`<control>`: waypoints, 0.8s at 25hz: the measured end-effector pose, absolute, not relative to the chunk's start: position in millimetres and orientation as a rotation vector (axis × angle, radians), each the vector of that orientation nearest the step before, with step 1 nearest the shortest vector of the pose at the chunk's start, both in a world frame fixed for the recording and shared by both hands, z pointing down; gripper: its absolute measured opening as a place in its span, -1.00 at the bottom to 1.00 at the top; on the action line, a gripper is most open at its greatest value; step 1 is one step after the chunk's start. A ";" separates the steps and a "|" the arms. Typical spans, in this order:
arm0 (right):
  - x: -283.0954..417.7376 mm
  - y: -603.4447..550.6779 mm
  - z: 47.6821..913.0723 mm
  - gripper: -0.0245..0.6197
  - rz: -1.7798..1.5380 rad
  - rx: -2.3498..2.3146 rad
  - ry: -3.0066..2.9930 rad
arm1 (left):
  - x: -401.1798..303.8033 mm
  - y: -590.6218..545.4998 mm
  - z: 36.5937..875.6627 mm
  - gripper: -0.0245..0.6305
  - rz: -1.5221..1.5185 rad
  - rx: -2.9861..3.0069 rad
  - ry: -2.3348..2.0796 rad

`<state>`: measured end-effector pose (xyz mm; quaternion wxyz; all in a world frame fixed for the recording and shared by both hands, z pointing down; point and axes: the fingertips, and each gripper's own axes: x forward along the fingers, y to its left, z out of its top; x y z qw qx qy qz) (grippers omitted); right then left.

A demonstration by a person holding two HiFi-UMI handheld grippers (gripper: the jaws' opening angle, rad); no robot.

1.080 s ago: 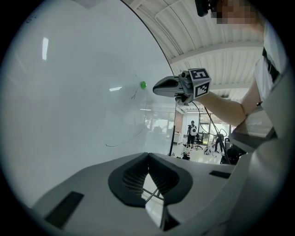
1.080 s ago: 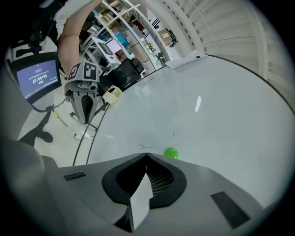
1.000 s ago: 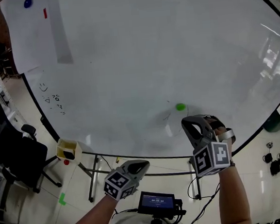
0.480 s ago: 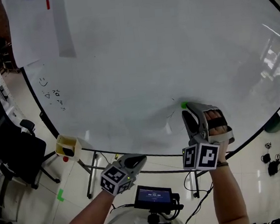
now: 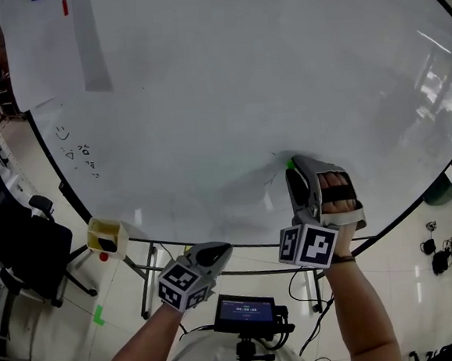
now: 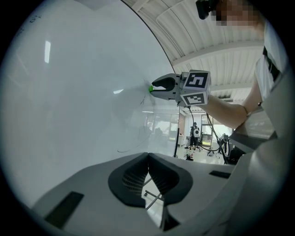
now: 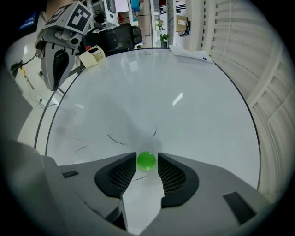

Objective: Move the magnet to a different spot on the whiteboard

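A small green magnet [image 5: 290, 163] [image 7: 146, 160] sticks to the lower part of the whiteboard [image 5: 241, 80], next to a few thin pen marks. My right gripper [image 5: 293, 167] [image 7: 146, 162] points at the board with one jaw on each side of the magnet. Its jaws have just been opening, and a thin gap shows between each pad and the magnet. My left gripper [image 5: 219, 251] [image 6: 147, 156] hangs lower left, off the board's edge, shut with its pads meeting and nothing in them. In the left gripper view the right gripper [image 6: 154, 87] shows with the magnet [image 6: 150, 88] at its tip.
A sheet of paper [image 5: 42, 50] hangs at the board's upper left under a red magnet [image 5: 64, 7]. A yellow holder [image 5: 105, 235] sits at the lower left rim. A black chair [image 5: 11, 242] stands on the floor to the left, and a small screen [image 5: 244, 314] is below.
My right gripper has moved up from below the green magnet until its tips reach it. The left gripper has stayed where it was.
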<state>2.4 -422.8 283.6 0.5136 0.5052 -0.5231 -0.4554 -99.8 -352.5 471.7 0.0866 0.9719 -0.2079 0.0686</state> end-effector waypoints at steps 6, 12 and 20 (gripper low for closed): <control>2.5 -423.2 285.0 -0.40 -1.087 1.225 -1.260 | -102.3 -348.9 473.7 -0.82 0.218 2.895 -0.618; 4.4 -421.8 280.7 -0.47 -1.101 1.239 -1.241 | -104.5 -343.3 471.9 -0.82 0.226 2.895 -0.617; 7.0 -423.3 284.1 -0.47 -1.060 1.233 -1.259 | -105.8 -340.7 469.1 -0.82 0.224 2.903 -0.616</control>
